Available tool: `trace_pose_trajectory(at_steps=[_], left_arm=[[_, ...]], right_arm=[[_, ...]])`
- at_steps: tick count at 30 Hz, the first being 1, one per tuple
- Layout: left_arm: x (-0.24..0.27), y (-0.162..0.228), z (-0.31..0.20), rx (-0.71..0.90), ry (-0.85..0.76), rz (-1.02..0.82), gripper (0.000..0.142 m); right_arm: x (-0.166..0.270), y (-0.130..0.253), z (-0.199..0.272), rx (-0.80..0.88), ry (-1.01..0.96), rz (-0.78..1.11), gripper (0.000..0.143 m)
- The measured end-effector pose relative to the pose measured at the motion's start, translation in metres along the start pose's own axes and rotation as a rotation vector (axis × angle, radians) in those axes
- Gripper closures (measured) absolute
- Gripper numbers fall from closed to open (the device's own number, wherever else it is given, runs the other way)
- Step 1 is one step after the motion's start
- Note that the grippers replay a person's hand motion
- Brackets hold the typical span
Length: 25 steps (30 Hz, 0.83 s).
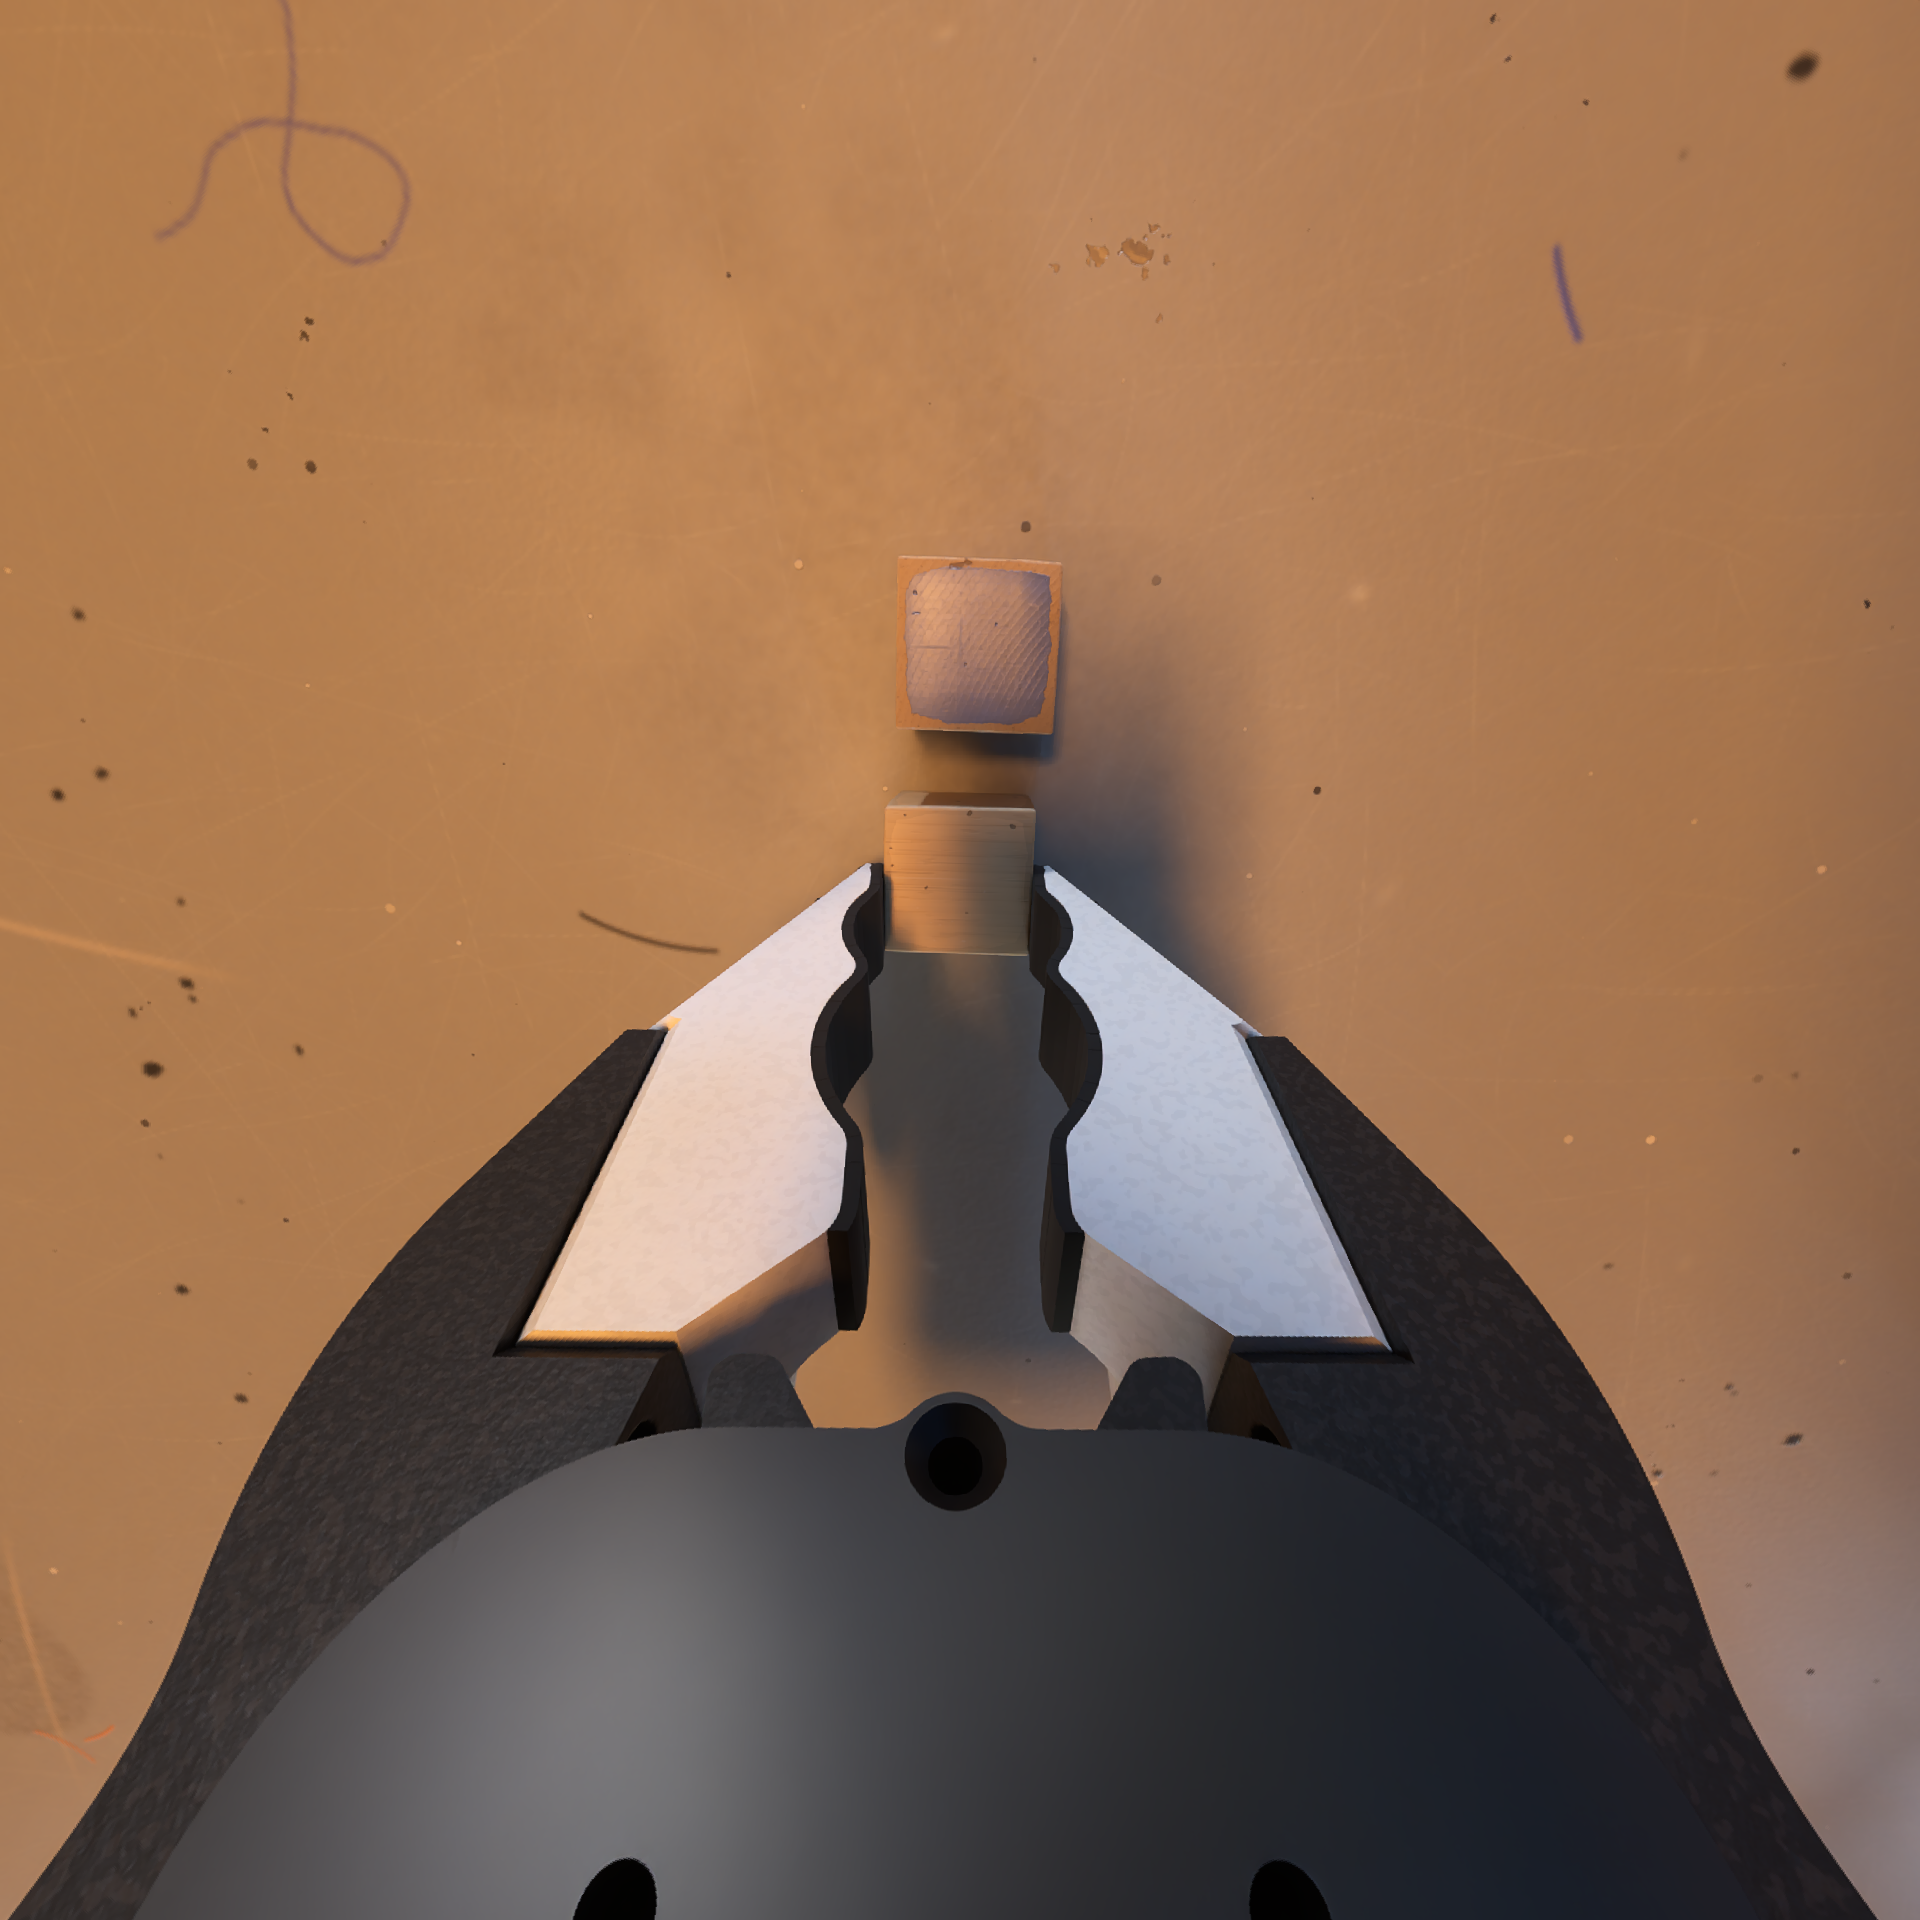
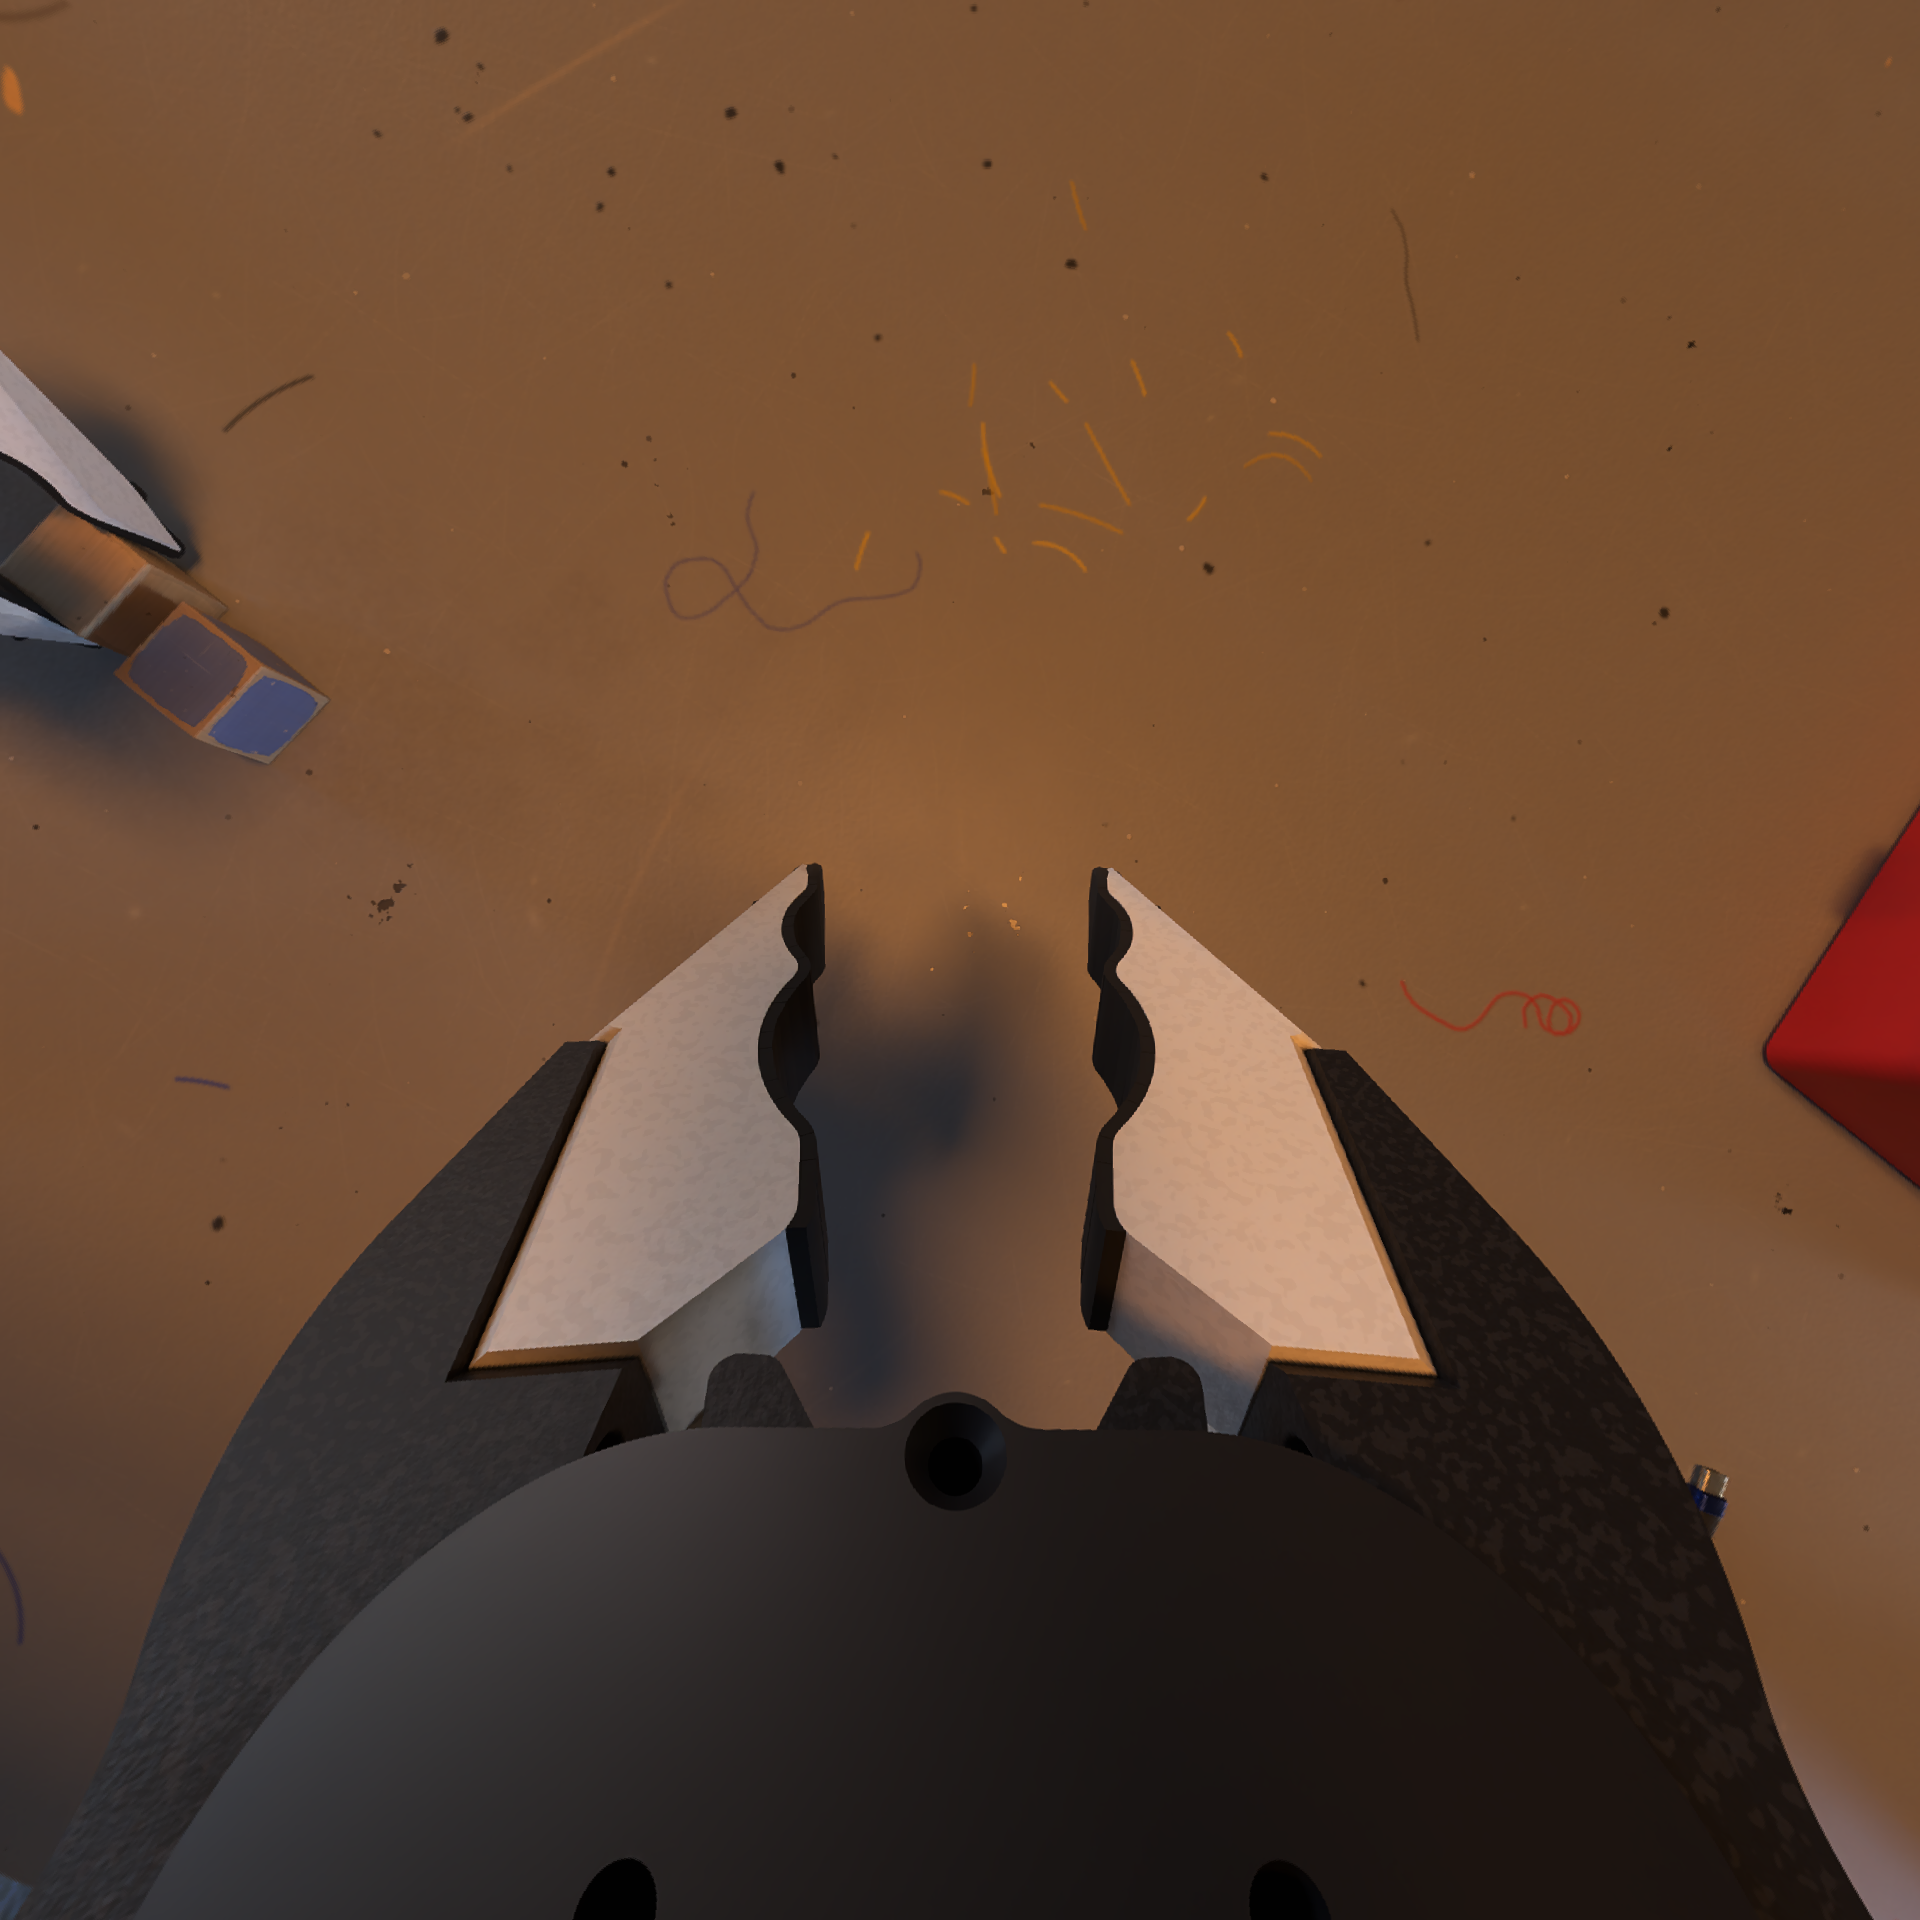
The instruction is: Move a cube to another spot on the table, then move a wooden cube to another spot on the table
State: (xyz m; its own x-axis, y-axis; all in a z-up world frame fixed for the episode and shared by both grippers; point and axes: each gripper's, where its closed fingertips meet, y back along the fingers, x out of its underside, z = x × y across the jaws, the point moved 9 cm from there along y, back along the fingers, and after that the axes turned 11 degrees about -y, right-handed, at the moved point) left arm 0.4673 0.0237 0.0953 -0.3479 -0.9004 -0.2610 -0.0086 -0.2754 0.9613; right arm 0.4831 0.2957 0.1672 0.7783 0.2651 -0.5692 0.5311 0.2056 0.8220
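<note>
The left gripper (image 1: 958,883) pinches a plain wooden cube (image 1: 958,883) between its fingertips, just beside a blue-faced cube (image 1: 978,644) on the table (image 1: 1455,520); whether the held cube is lifted I cannot tell. The right gripper (image 2: 954,904) hangs spread and empty, well apart from both. One cube's move seems under way; next comes setting it down clear of its neighbour, then releasing.

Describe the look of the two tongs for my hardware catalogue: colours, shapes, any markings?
Both match. The left tongs and the right tongs have a smooth dark grey rounded body with a round hole, rough black side arms, and white speckled wedge fingers lined with wavy black pads. No cables or markings visible.
</note>
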Motion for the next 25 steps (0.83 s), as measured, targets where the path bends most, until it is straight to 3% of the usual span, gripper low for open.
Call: trace_pose_trajectory(at_steps=[1, 3, 7, 13, 17, 21, 25], left_arm=[[0.0, 0.0, 0.0, -0.003, 0.006, -0.001, 0.115], [0.001, 0.001, 0.0, -0.011, 0.013, -0.011, 0.097], [0.012, 0.032, -0.004, -0.062, 0.05, -0.081, 0.095], [0.089, 0.155, -0.026, -0.413, 0.198, -0.226, 0.095], [0.188, 0.216, -0.055, -0.582, 0.336, -0.084, 0.101], [0.269, 0.205, -0.075, -0.459, 0.427, 0.126, 0.104], [0.312, 0.171, -0.083, -0.327, 0.378, 0.285, 0.108]], right_arm=[[0.0, 0.0, 0.0, 0.0, 0.001, 0.002, 0.092], [0.0, 0.0, 0.0, 0.0, 0.005, 0.005, 0.092], [0.001, 0.001, 0.0, -0.001, 0.004, 0.004, 0.092], [0.002, 0.005, -0.003, -0.011, -0.007, -0.016, 0.091], [0.002, 0.007, -0.004, -0.014, -0.015, -0.03, 0.092], [-0.001, 0.006, -0.001, -0.013, -0.008, -0.027, 0.092], [-0.002, 0.002, 0.004, -0.014, 0.018, -0.006, 0.092]])
